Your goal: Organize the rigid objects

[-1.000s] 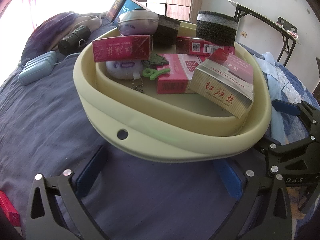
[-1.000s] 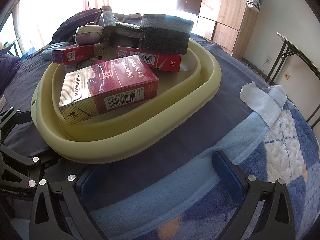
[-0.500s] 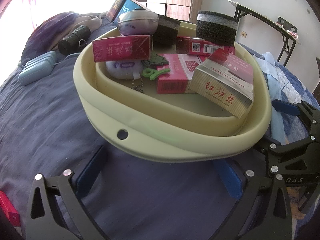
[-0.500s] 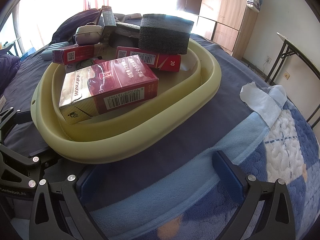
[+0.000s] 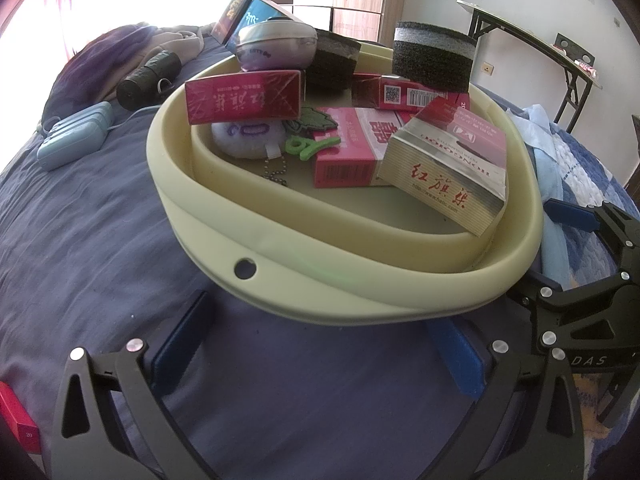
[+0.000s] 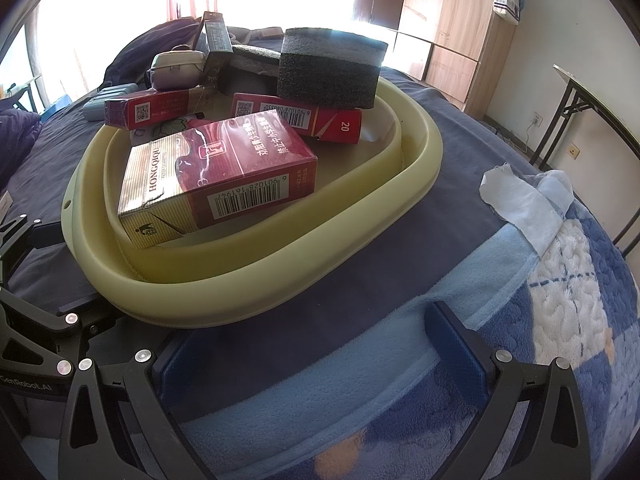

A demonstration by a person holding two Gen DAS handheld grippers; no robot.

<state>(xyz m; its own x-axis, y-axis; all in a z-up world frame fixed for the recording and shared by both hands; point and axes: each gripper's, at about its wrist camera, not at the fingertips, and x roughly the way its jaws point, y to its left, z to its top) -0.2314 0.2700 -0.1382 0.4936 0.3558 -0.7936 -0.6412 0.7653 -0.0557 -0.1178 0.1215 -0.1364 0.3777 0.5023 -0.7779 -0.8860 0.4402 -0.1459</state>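
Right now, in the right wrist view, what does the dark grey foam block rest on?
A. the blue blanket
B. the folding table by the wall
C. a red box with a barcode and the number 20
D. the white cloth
C: the dark grey foam block sits on top of the red box that shows a barcode and "20", inside the cream basin.
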